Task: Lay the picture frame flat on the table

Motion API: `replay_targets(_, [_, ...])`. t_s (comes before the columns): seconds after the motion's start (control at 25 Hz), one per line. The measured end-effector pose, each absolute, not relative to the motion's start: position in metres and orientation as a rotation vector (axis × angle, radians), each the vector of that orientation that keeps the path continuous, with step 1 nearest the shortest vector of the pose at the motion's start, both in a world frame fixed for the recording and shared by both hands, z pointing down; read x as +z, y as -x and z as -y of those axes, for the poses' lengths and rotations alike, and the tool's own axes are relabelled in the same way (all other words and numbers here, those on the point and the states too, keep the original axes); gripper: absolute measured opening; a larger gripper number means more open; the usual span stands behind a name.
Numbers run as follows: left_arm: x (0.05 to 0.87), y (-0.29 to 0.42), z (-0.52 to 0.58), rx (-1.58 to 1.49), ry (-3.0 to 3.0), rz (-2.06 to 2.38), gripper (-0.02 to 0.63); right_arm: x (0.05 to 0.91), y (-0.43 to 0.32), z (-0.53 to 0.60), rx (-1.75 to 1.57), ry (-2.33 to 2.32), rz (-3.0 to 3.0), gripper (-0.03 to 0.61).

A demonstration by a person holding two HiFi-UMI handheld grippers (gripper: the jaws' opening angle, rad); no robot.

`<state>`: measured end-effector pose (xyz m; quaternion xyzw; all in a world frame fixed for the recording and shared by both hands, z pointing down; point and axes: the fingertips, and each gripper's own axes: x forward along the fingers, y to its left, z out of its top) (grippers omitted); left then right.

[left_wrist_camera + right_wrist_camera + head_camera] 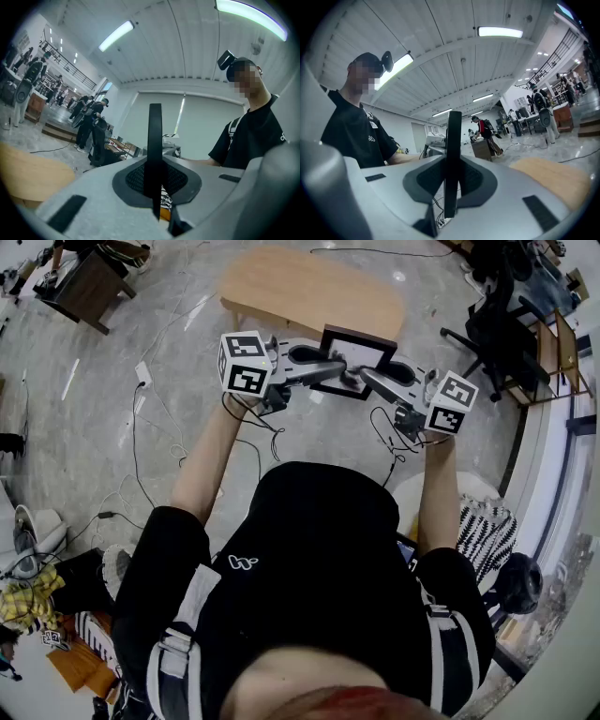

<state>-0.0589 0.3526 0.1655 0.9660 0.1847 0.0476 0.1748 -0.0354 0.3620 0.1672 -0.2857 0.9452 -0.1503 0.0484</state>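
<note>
I hold a black picture frame (pixel 354 360) in the air between both grippers, just in front of the light wooden table (pixel 300 292). My left gripper (pixel 323 367) is shut on the frame's left edge and my right gripper (pixel 371 379) is shut on its right edge. In the left gripper view the frame (pixel 155 136) shows edge-on as a thin black bar clamped between the jaws of the left gripper (pixel 157 176). The right gripper view shows the same frame (pixel 453 150), upright in the jaws of the right gripper (pixel 451 180). The table top (pixel 553 176) lies beyond it.
An office chair (pixel 487 329) stands at the right of the table, and a dark wooden stand (pixel 86 282) is at the far left. Cables (pixel 141 418) run over the grey floor. Several people (pixel 89 124) stand in the distance.
</note>
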Motion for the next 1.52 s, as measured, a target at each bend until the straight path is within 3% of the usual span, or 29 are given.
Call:
replay_targets(0.92, [0.205,0.046,-0.323,0.169,-2.715,-0.462,0.028,0.208,0.022,-0.330,-0.515,0.899,-2.877,0.063])
replay_targets(1.52, [0.248,0.017,-0.116,0.127,-2.555,-0.491,0.028,0.249,-0.007,-0.124,-0.733,1.026,-2.809,0.061])
